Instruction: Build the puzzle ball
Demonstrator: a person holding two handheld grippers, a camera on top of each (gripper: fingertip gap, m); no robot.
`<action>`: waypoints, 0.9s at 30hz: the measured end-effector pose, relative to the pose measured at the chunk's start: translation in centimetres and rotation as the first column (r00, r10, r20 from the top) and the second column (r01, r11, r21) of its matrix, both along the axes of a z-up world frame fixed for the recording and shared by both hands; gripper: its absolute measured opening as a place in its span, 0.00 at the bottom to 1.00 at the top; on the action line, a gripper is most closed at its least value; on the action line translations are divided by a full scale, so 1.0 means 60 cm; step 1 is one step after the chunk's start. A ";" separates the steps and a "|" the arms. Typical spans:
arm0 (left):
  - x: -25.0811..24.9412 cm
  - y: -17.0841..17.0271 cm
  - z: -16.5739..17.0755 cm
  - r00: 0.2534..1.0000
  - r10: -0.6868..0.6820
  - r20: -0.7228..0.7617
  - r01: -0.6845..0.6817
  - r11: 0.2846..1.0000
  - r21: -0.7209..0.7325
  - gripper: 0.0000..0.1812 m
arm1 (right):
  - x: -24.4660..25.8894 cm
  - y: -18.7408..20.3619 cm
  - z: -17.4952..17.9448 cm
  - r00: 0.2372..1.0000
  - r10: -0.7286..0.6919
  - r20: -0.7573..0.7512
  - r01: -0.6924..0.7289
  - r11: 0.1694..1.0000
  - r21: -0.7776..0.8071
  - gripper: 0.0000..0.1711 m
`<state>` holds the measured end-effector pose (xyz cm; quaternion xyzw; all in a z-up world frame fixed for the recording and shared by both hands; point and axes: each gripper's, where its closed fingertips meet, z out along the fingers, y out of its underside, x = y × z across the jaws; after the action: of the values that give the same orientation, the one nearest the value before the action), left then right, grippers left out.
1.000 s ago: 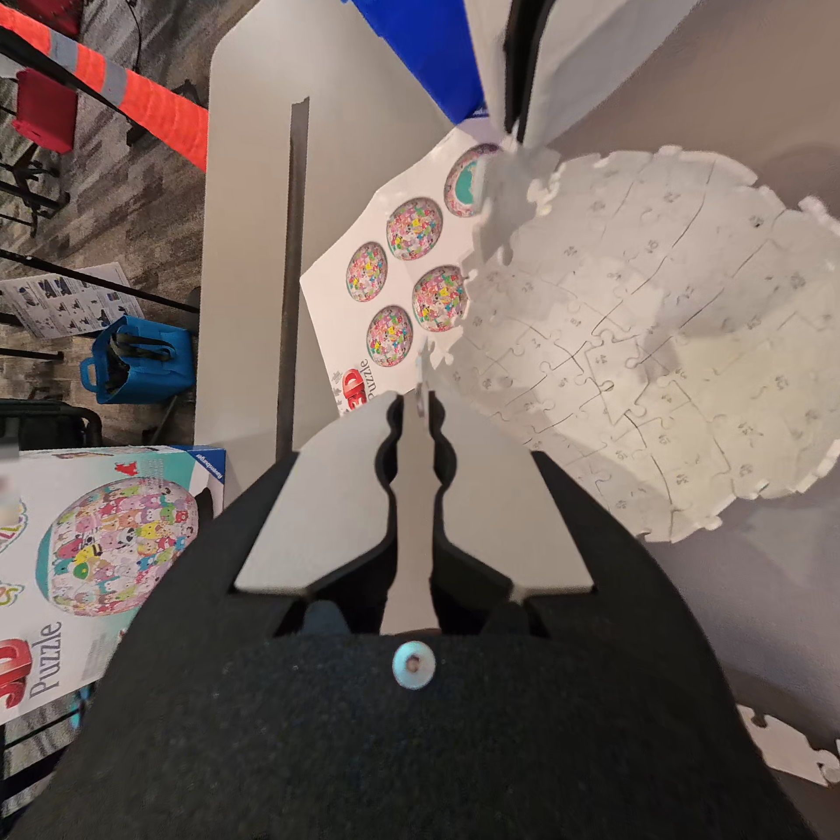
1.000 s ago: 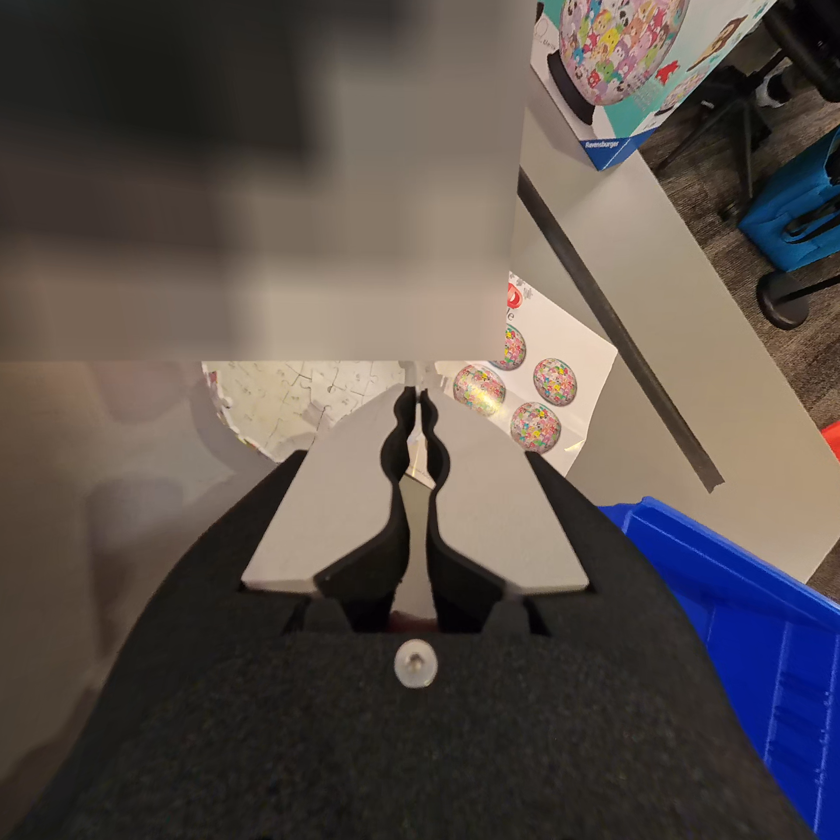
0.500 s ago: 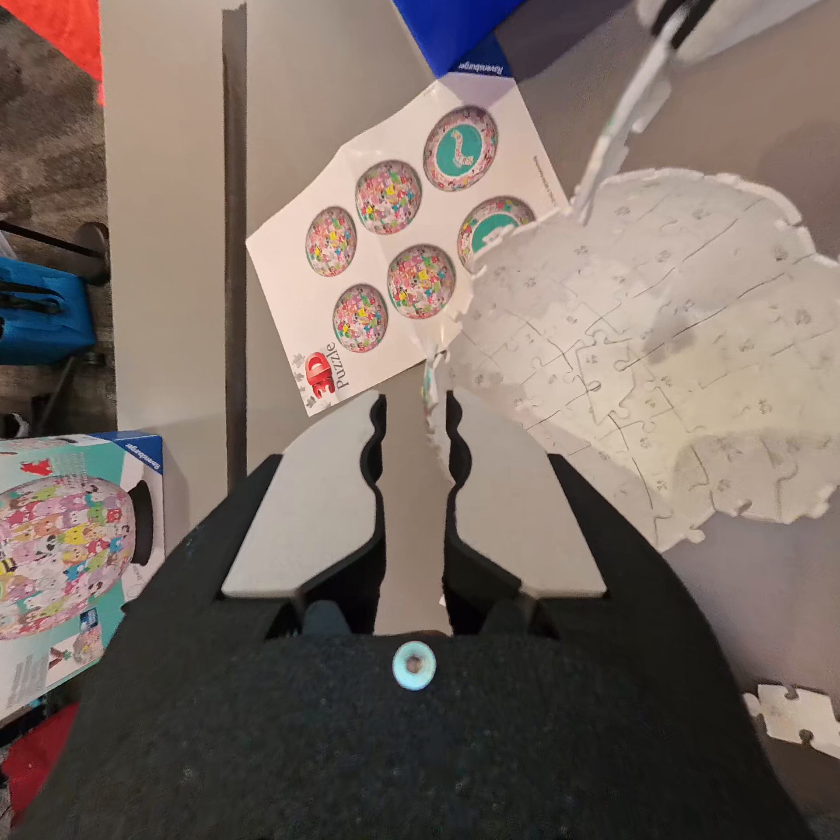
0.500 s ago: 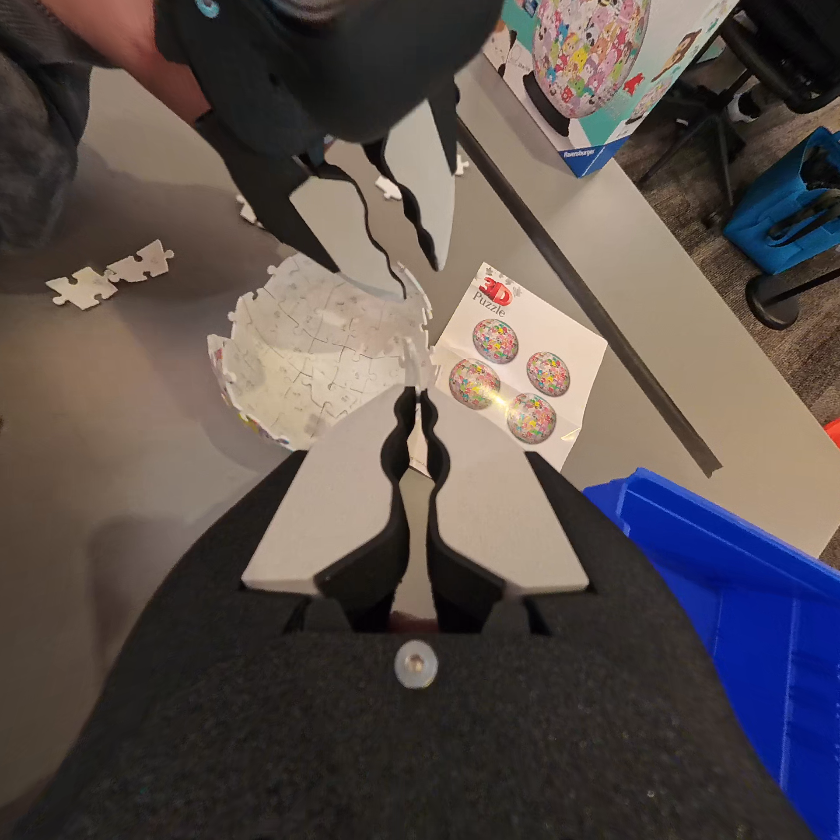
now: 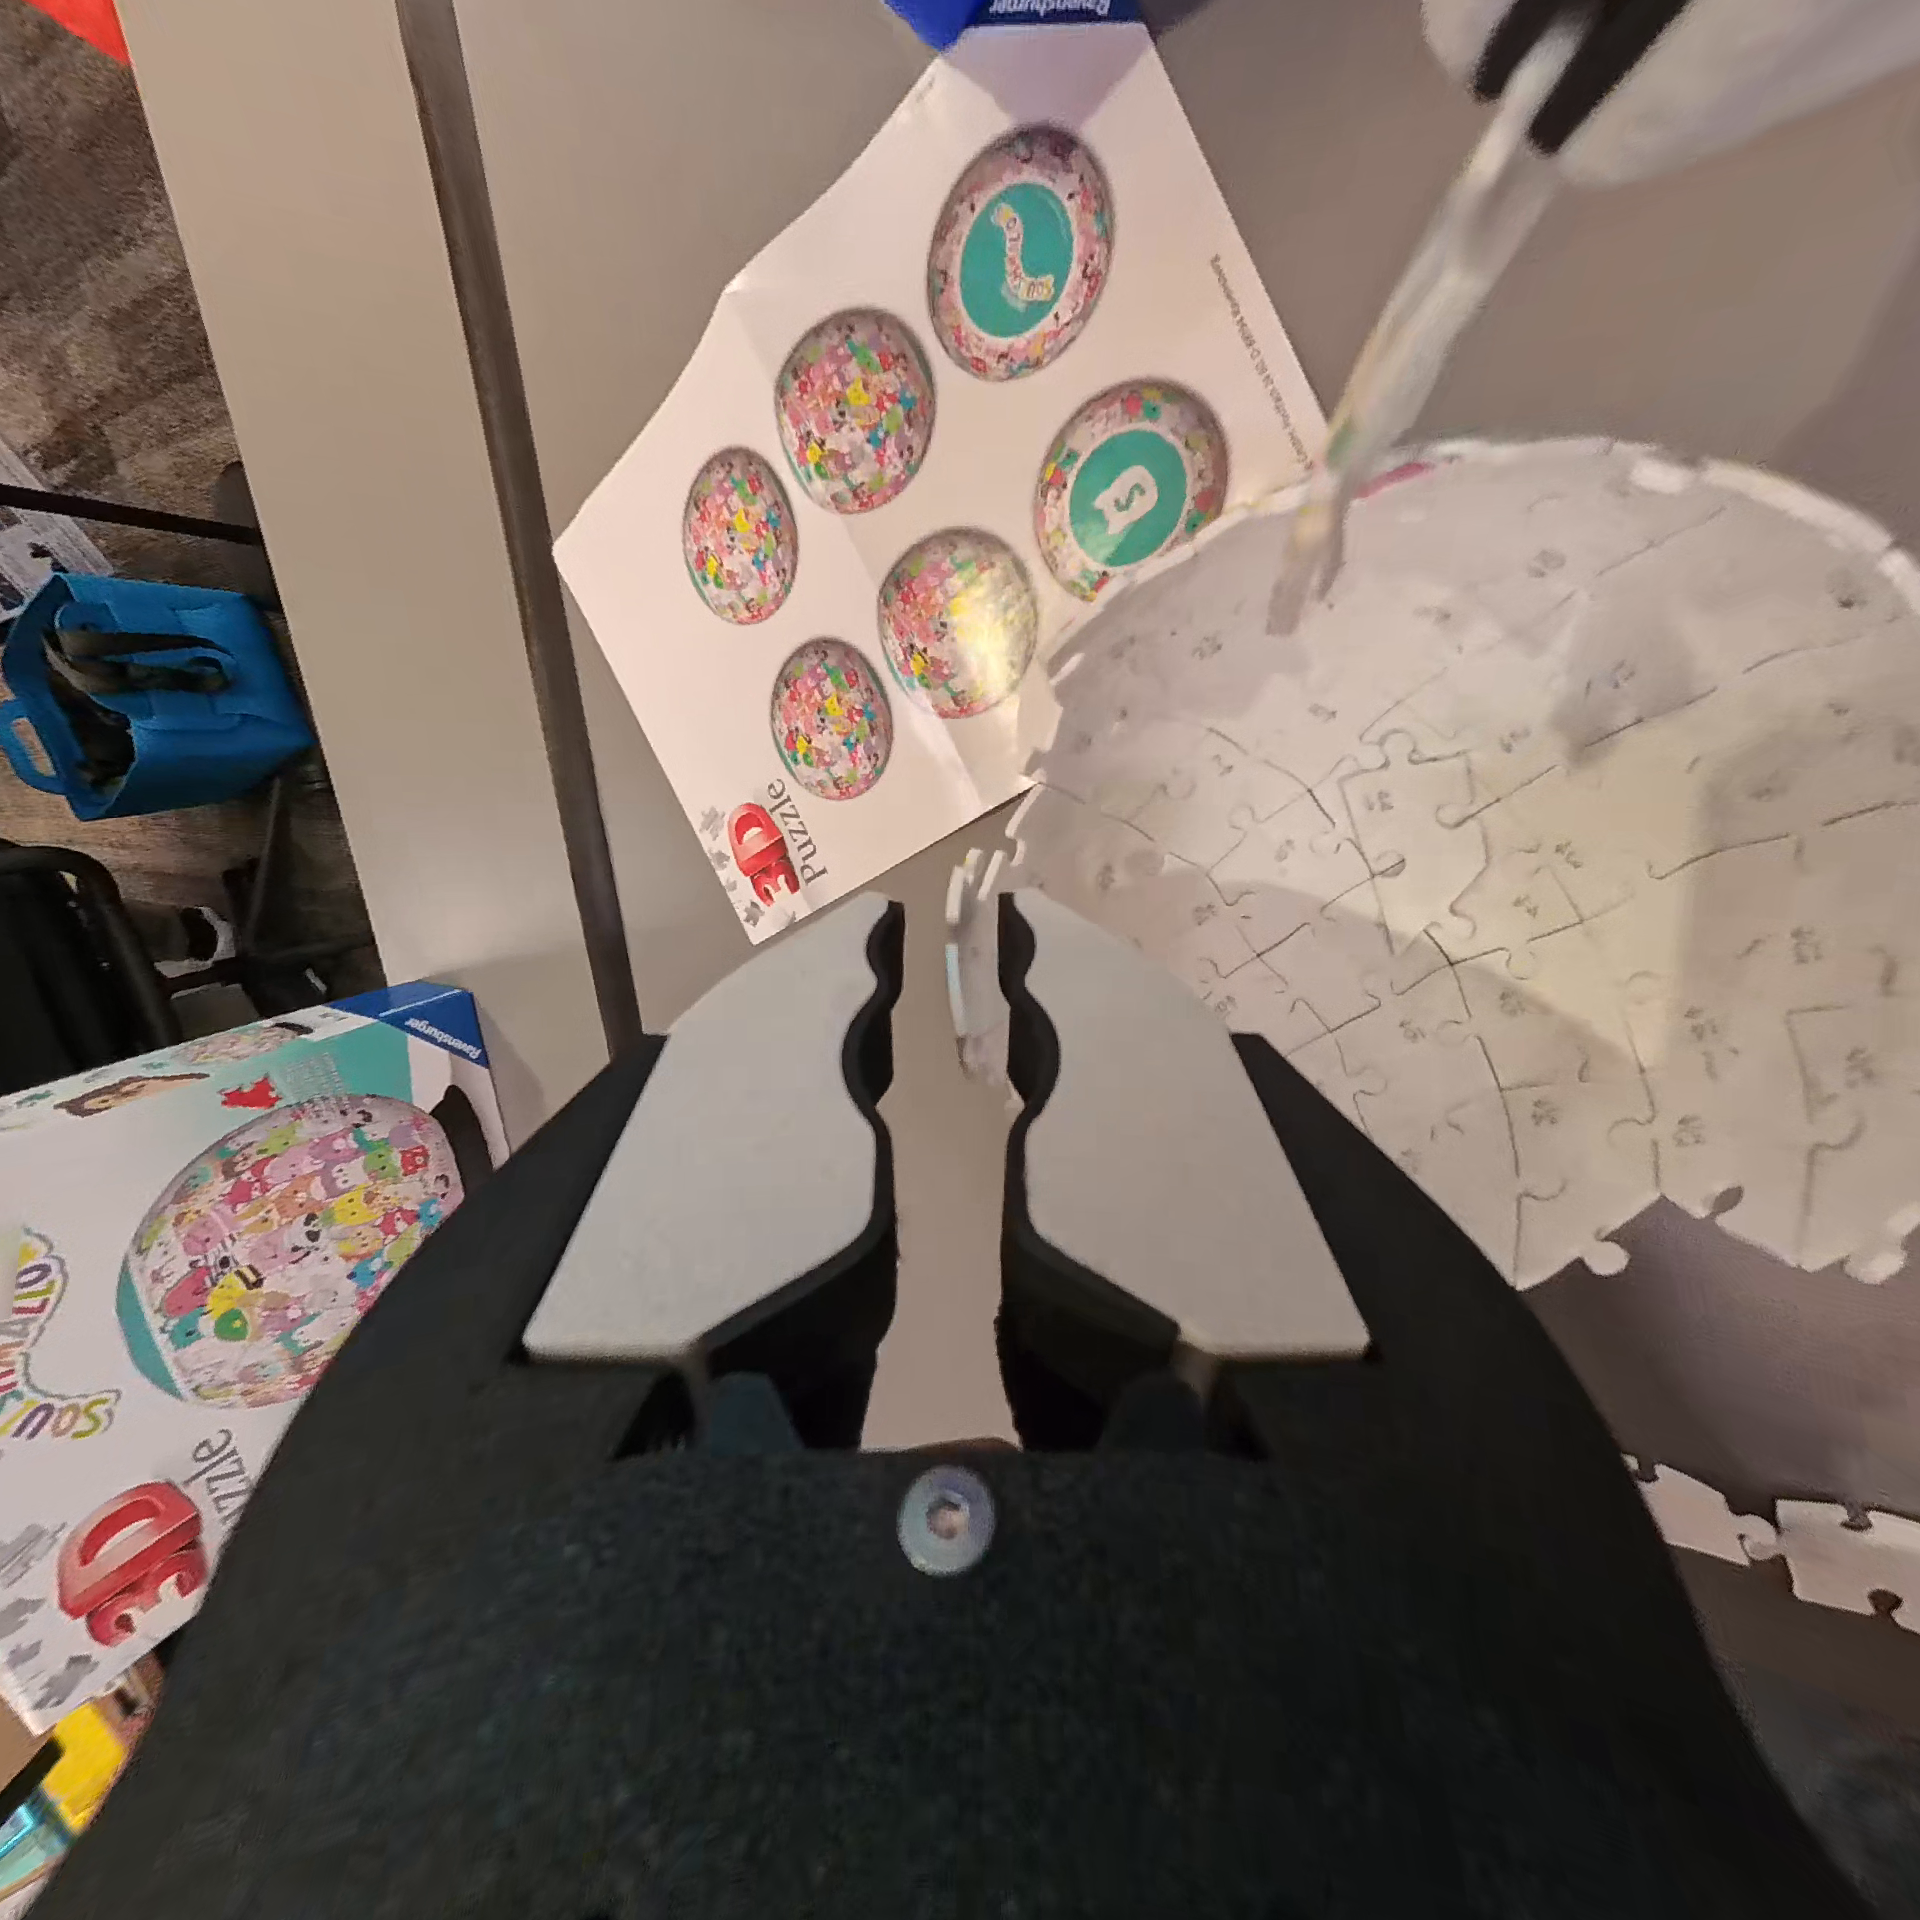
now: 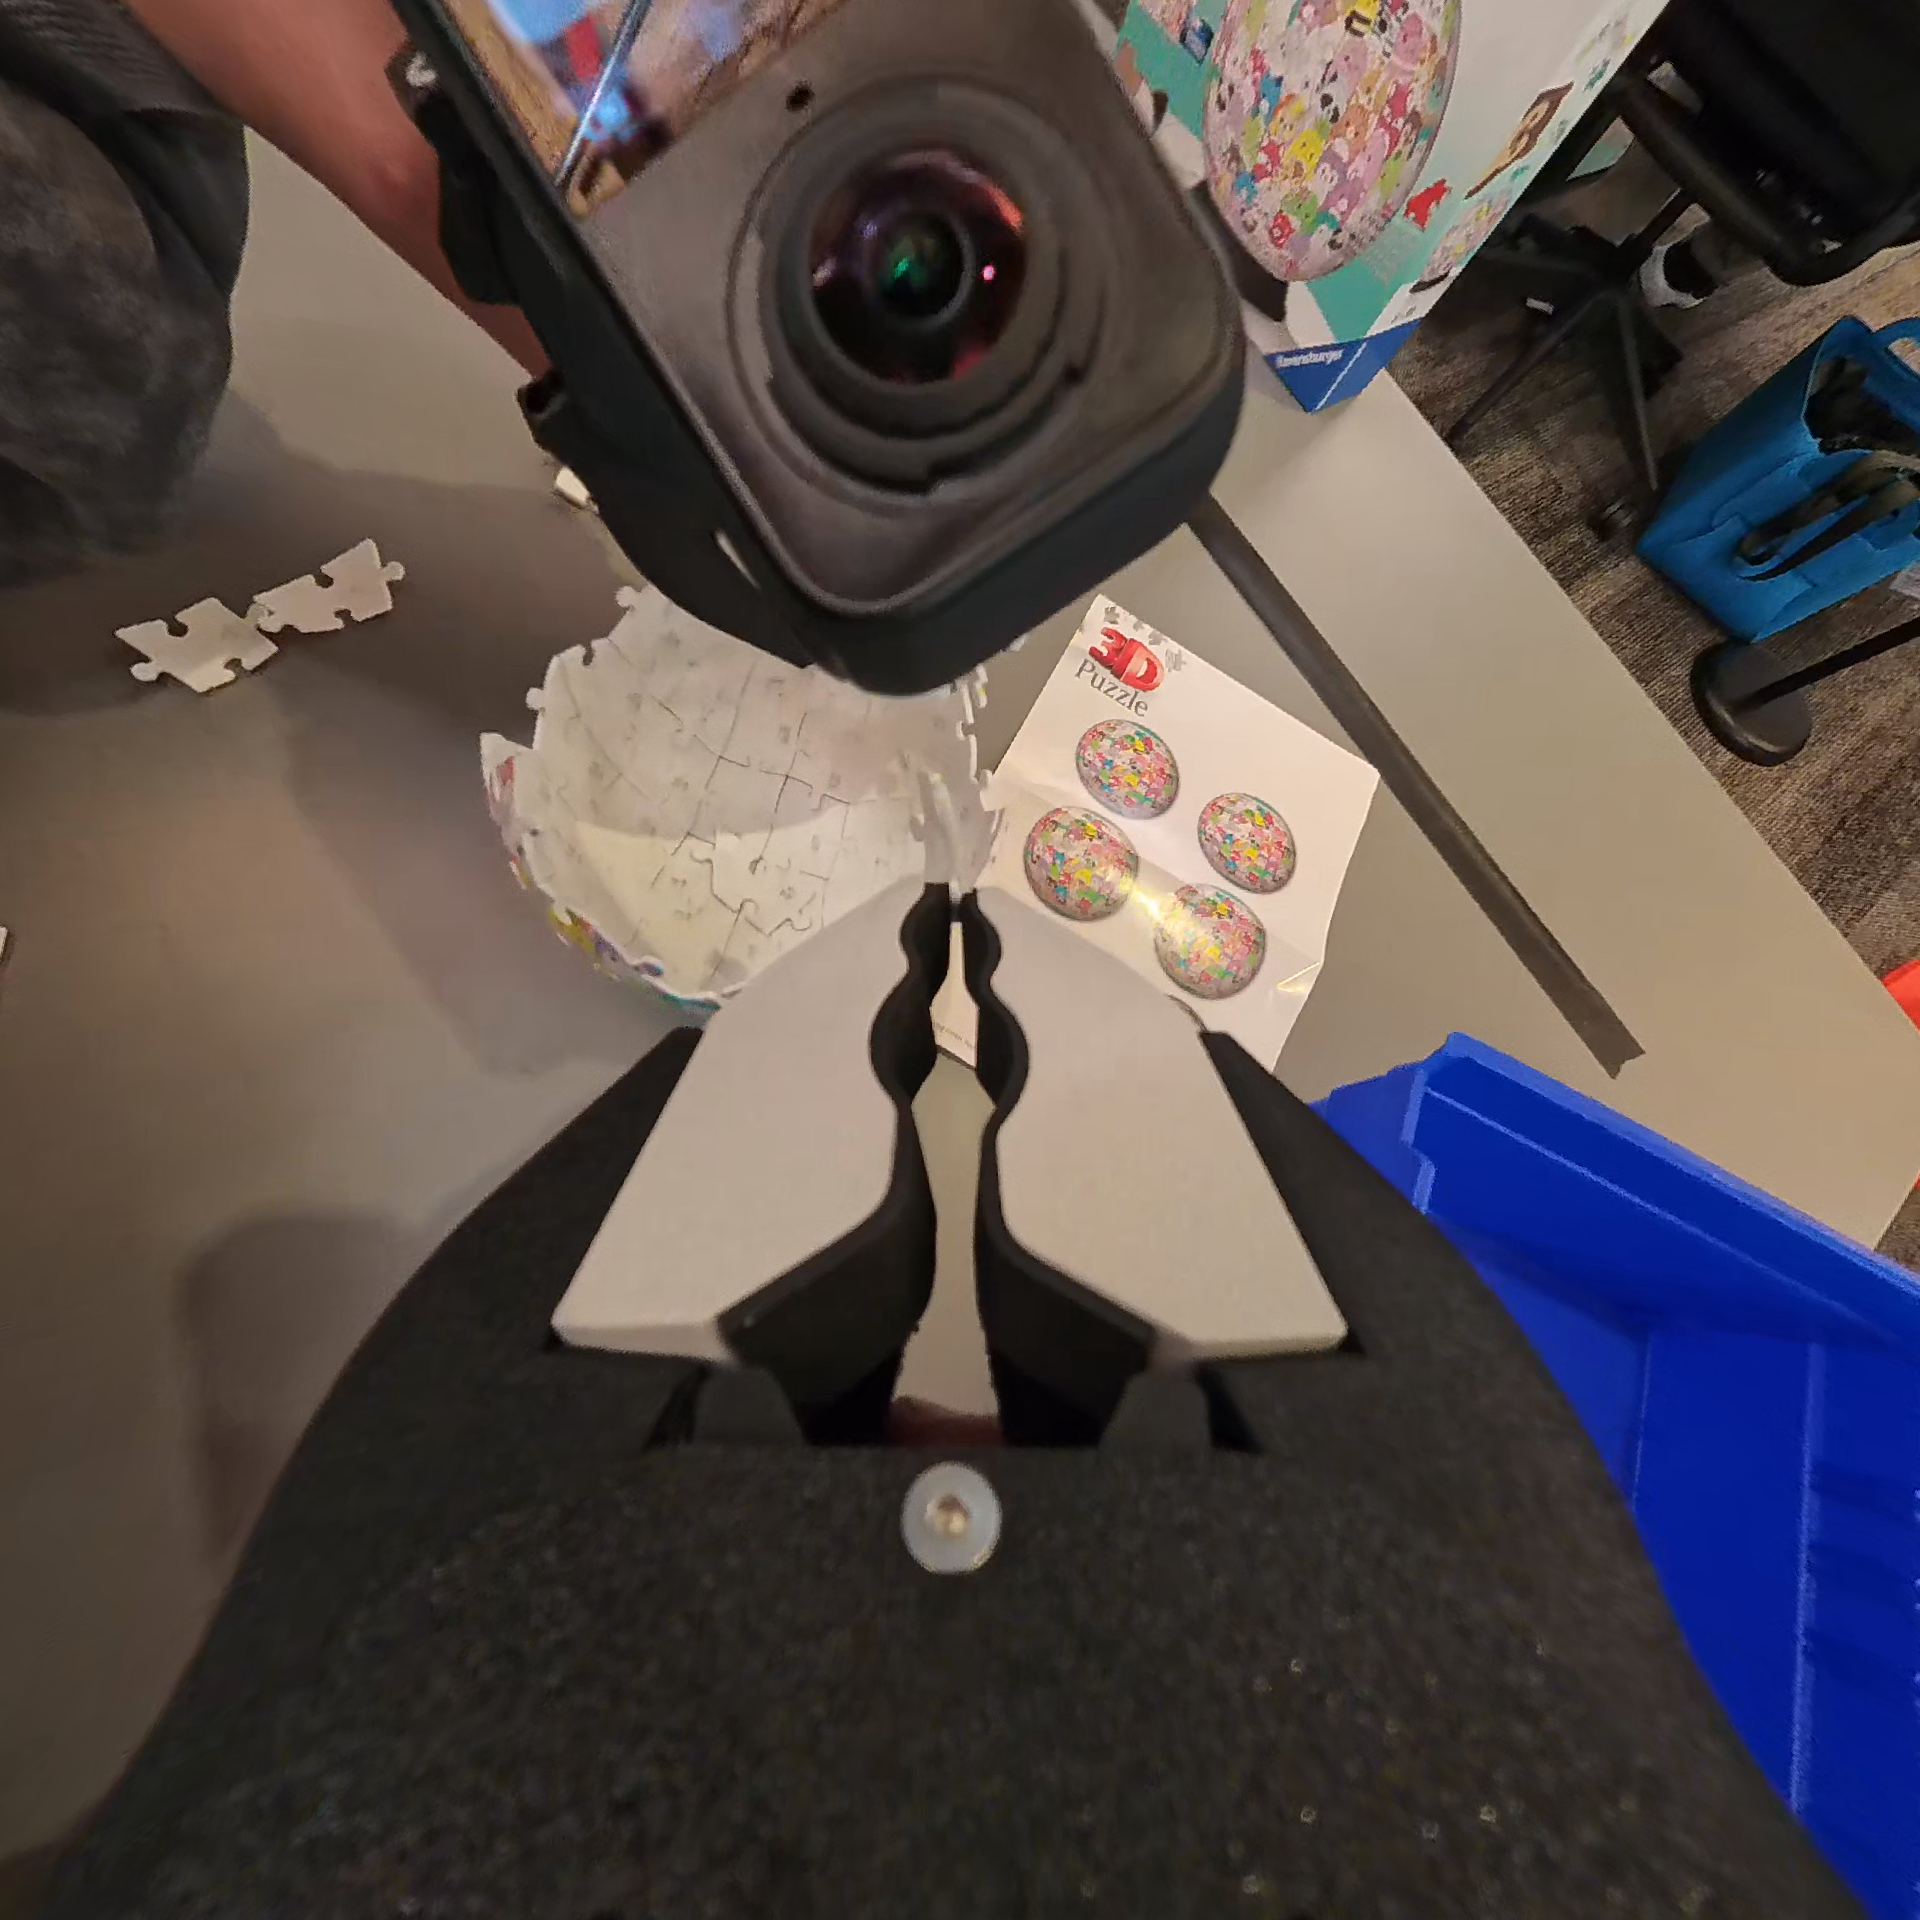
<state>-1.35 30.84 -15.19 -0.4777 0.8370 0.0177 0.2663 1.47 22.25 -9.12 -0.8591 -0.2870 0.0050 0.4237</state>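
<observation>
The half-built puzzle ball (image 5: 1455, 883) lies on the grey table as a white open bowl, also in the right wrist view (image 6: 707, 831). My left gripper (image 5: 948, 914) is open, its jaws on either side of an upright rim piece (image 5: 971, 956) without clamping it. My right gripper (image 6: 951, 906) is shut on a white puzzle piece (image 6: 948, 831) and holds it at the bowl's far rim. In the left wrist view that piece (image 5: 1392, 343) is blurred and hangs from the right gripper (image 5: 1538, 94) down to the rim. The left gripper's camera (image 6: 904, 291) hides part of the bowl.
A printed leaflet with ball pictures (image 5: 935, 499) lies beside the bowl. A puzzle box (image 5: 229, 1299) stands at the left, a blue bin (image 6: 1662, 1299) at the right. Loose joined pieces (image 6: 260, 623) lie on the table (image 6: 208, 1039). A dark seam (image 5: 509, 520) runs along the table. One gripper's finger ends stand about 11 cm off the other's.
My left gripper was shut on the bowl's rim, has opened and drawn back. My right gripper stays shut on its piece at the rim.
</observation>
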 end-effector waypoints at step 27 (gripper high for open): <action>-0.022 0.004 0.059 0.911 0.156 0.382 0.047 0.881 -0.471 0.16 | -0.010 0.100 -0.051 0.967 0.238 -0.086 -0.253 0.932 -0.260 0.01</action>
<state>-2.68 31.07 -11.66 -0.5446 0.7275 -0.2783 0.3109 0.84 28.23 -12.21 -0.8655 -0.3775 0.1193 0.3069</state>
